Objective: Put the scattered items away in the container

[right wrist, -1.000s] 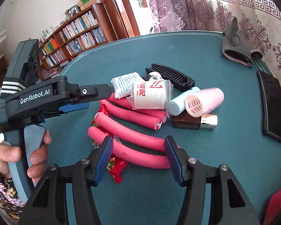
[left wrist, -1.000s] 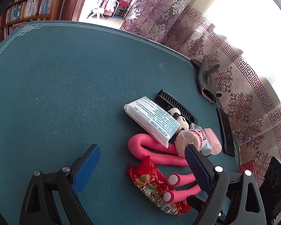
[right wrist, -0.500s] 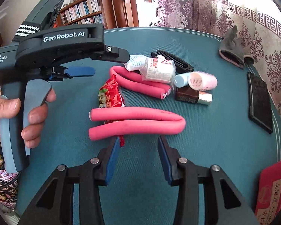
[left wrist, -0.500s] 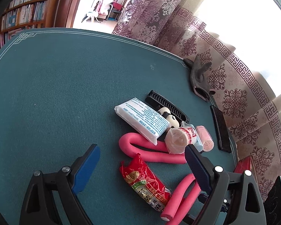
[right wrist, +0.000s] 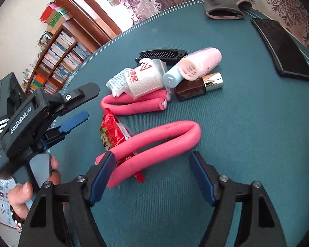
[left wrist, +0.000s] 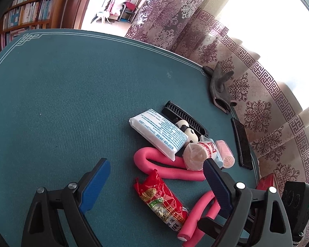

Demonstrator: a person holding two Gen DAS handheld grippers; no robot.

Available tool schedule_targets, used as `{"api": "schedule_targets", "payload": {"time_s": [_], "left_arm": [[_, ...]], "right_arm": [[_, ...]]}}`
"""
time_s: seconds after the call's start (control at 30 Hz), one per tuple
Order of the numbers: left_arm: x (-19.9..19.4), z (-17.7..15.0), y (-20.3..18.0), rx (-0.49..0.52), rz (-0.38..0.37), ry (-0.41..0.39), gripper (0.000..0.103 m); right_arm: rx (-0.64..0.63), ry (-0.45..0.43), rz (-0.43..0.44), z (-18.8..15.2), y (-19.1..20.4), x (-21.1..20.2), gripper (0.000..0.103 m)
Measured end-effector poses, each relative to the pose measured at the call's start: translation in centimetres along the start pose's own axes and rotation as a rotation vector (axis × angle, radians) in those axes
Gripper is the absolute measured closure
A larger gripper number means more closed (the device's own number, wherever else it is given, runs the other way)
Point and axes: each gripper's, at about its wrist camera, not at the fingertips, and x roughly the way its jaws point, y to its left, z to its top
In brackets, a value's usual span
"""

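The folded pink foam roller lies flat across the red snack packet, bend pointing right, in front of the opening right gripper, unclamped.

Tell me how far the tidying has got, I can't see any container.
Nothing looks stowed: no container is in either view. Both grippers are empty: the right gripper is opening beside the bent pink foam roller, which lies on the table across the red snack packet; the left gripper hovers open. The tissue pack, comb and pink curler still lie scattered.
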Motion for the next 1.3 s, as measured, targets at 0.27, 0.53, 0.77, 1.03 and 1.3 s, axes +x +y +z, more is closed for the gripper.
{"api": "schedule_targets", "payload": {"time_s": [0.27,0.53,0.77,1.03,1.3], "left_arm": [[-0.1,0.1,0.5,-0.011,-0.005,0.002,0.01],[-0.3,0.2,1.0,-0.02,0.018,0.004,0.01],[0.2,-2.4,0.2,0.021,0.064,0.059,0.01],[-0.1,-6.1,-1.9,0.129,0.182,0.022,0.01],[-0.2,-7.1,-2.9,0.216,0.191,-0.019,0.059]], "right_arm": [[-0.076,-0.015,-0.194,1.2,3.4,2.5,0.021],[-0.28,-0.051,-0.262,-0.9,4.0,1.5,0.057],[-0.262,-0.095,-0.254,-3.6,0.1,-1.5,0.066],[-0.246,-0.138,-0.218,-4.8,-0.9,-1.9,0.066],[-0.249,-0.156,-0.209,-5.9,-1.4,-2.7,0.066]]}}
